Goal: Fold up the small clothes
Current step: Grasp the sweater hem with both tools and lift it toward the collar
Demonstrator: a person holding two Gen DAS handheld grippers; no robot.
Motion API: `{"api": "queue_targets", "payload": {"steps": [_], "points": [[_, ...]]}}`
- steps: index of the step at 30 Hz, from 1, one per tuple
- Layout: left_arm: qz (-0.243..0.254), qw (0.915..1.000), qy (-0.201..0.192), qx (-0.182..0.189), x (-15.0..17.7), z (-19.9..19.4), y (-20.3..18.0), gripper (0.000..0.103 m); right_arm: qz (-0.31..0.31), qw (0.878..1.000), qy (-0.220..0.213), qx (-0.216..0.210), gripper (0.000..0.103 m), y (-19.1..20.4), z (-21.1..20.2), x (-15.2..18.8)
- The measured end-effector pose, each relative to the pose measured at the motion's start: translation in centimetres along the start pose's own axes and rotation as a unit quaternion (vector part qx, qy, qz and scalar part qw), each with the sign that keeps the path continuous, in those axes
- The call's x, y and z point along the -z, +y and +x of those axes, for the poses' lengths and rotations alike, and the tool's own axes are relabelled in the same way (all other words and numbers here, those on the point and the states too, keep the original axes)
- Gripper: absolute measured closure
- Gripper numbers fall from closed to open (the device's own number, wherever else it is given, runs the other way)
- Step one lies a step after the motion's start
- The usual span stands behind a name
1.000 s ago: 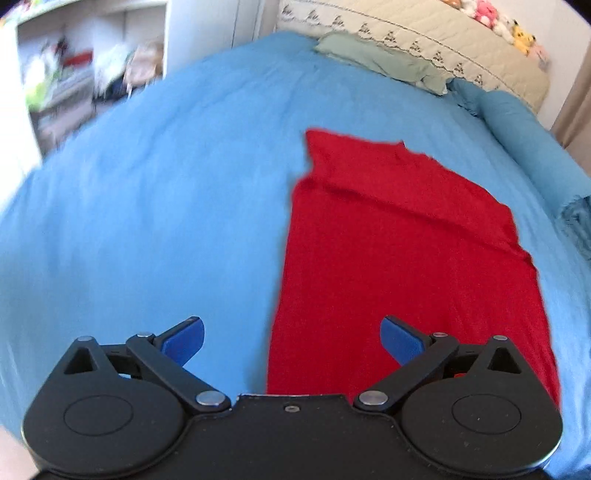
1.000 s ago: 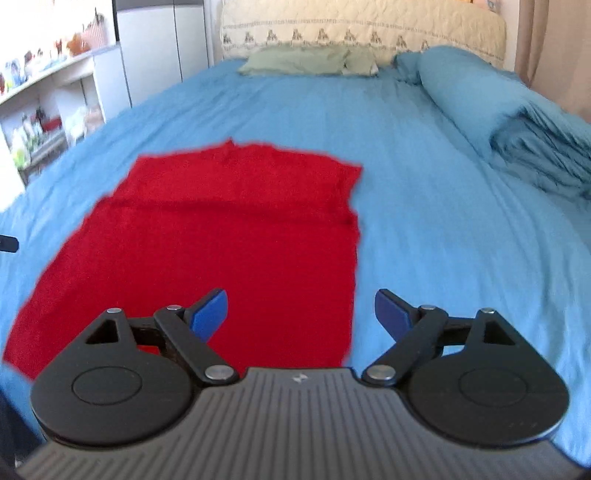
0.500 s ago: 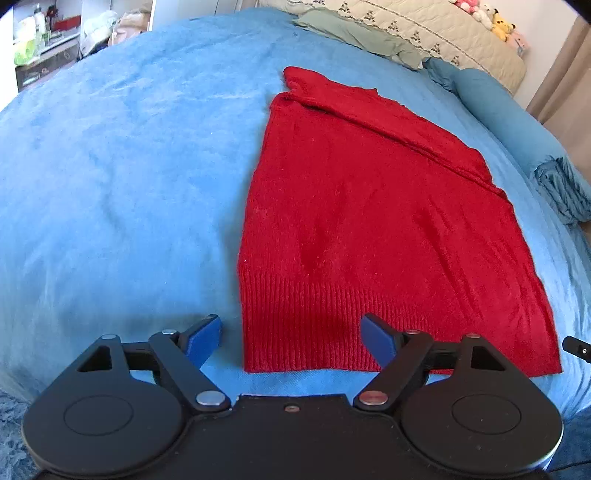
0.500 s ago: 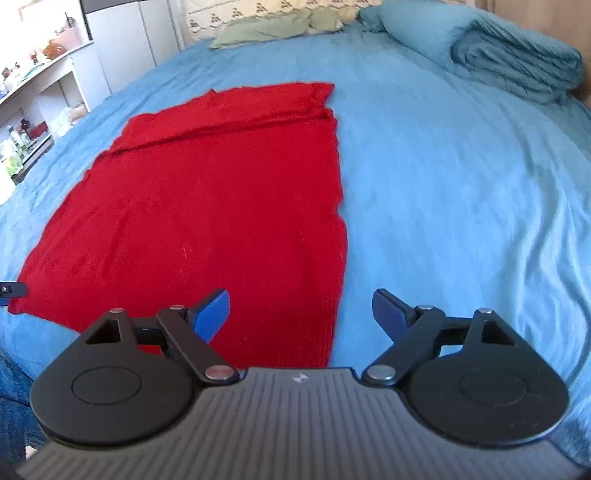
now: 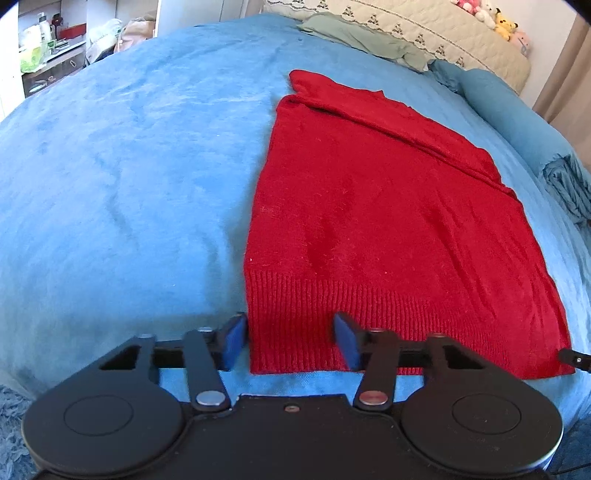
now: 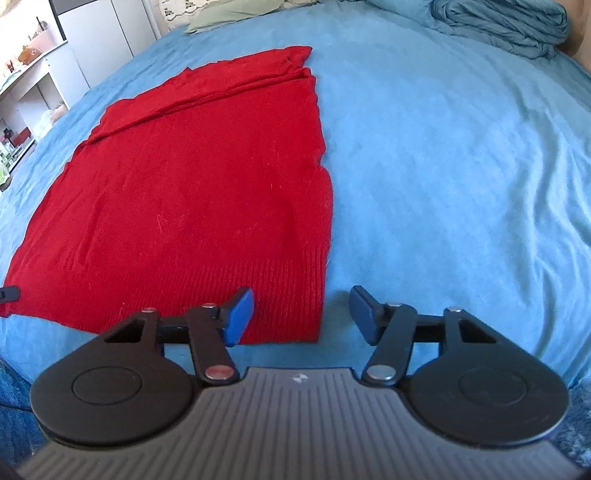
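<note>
A red knit sweater (image 5: 376,221) lies flat on the blue bed, ribbed hem toward me; it also shows in the right wrist view (image 6: 192,192). Its far part is folded over along the top. My left gripper (image 5: 290,341) is open, its jaws straddling the hem's near left corner. My right gripper (image 6: 301,314) is open, its jaws straddling the hem's near right corner. Neither holds the cloth. The tip of the right gripper (image 5: 572,357) shows at the left view's right edge, and the tip of the left gripper (image 6: 7,293) at the right view's left edge.
The blue bedspread (image 5: 129,166) extends wide to the left and, in the right wrist view (image 6: 461,166), to the right. A green pillow (image 5: 362,37) and a rolled blue duvet (image 6: 509,26) lie at the head. Shelves (image 5: 44,55) stand at the left.
Both grippers have moved down and in to the sweater's hem. Their jaws are now narrower and sit at the two near corners.
</note>
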State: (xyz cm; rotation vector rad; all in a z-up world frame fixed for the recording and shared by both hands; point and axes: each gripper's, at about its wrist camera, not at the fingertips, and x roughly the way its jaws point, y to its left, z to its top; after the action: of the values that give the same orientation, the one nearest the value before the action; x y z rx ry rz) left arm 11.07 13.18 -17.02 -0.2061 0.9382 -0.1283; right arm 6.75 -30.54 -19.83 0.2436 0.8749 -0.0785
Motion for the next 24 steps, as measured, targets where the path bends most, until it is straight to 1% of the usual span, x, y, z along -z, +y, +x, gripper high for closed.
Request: {"api": "queue_targets", "payload": {"steps": [1, 2, 3, 6, 8, 11, 15, 18, 20, 23, 24], "points": [[-0.002, 1.0000, 0.001, 0.003, 0.0, 0.0, 0.0, 0.073, 0.002, 1.000, 0.000, -0.001, 0.037, 0.0, 0.0, 0.0], [-0.003, 1.0000, 0.002, 0.007, 0.0, -0.1, 0.0, 0.079, 0.002, 1.000, 0.000, -0.003, 0.052, 0.0, 0.0, 0.0], [-0.004, 0.9999, 0.003, 0.011, -0.1, -0.1, -0.1, 0.087, 0.002, 1.000, 0.001, -0.008, 0.066, 0.1, -0.1, 0.0], [0.002, 1.0000, 0.002, 0.008, -0.2, -0.2, -0.4, 0.091, -0.002, 1.000, 0.001, -0.018, 0.081, 0.4, -0.1, 0.0], [-0.003, 0.9999, 0.000, 0.010, -0.4, -0.6, -0.4, 0.093, -0.005, 1.000, -0.003, -0.017, 0.083, 0.5, -0.3, -0.1], [-0.006, 0.9998, -0.010, 0.018, -1.0, -1.7, -0.4, 0.094, 0.009, 0.999, -0.015, -0.030, 0.084, 0.4, -1.2, -0.6], [0.003, 0.9987, -0.040, 0.032, -2.9, -3.6, -1.0, 0.094, 0.024, 0.998, -0.042, -0.051, 0.084, 0.2, -3.0, -2.0], [0.001, 0.9974, -0.060, 0.040, -5.4, -4.7, -1.8, 0.094, 0.026, 0.995, -0.066, -0.067, 0.084, 0.3, -4.3, -4.0], [-0.001, 0.9952, -0.082, 0.054, -7.7, -5.3, -2.2, 0.094, 0.026, 0.993, -0.083, -0.078, 0.084, 0.6, -5.1, -5.8], [-0.001, 0.9911, -0.113, 0.071, -11.8, -5.4, -3.0, 0.094, 0.018, 0.989, -0.111, -0.096, 0.084, 1.1, -5.9, -9.7], [-0.001, 0.9897, -0.122, 0.074, -13.3, -5.2, -3.3, 0.094, 0.017, 0.987, -0.121, -0.102, 0.084, 1.4, -5.9, -11.5]]}}
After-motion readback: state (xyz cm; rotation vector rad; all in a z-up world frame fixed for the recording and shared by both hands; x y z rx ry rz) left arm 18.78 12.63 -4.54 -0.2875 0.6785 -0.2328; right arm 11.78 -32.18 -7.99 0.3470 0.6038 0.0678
